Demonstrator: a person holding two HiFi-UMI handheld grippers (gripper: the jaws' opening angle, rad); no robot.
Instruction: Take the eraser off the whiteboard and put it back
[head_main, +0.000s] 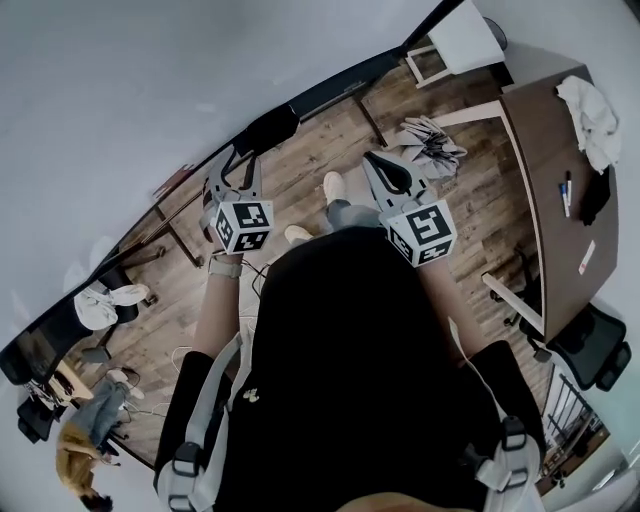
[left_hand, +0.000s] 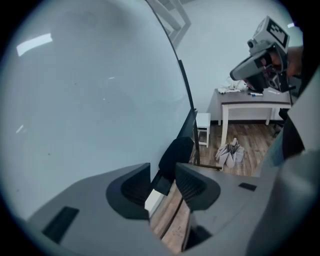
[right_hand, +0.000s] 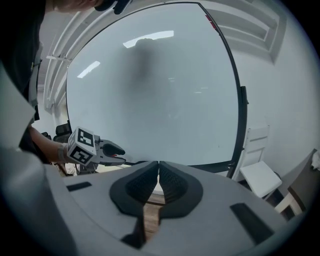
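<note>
The whiteboard (head_main: 120, 90) fills the upper left of the head view, with a dark tray along its lower edge. The black eraser (head_main: 268, 128) sits at that edge. My left gripper (head_main: 235, 160) is just short of it, jaws open, and the eraser (left_hand: 176, 156) stands right beyond the fingertips of the left gripper (left_hand: 162, 172), with no pad pressing on it. My right gripper (head_main: 378, 162) hangs to the right of the eraser, away from the board. In its own view the right gripper (right_hand: 158, 165) is shut with nothing in it, facing the whiteboard (right_hand: 155, 90).
A brown table (head_main: 545, 230) stands at the right with a white cloth (head_main: 590, 120) and markers (head_main: 566, 195). A white chair (head_main: 455, 40) is beyond it, and a grey bundle (head_main: 430, 140) lies on the wood floor. An office chair (head_main: 597, 350) sits at the lower right.
</note>
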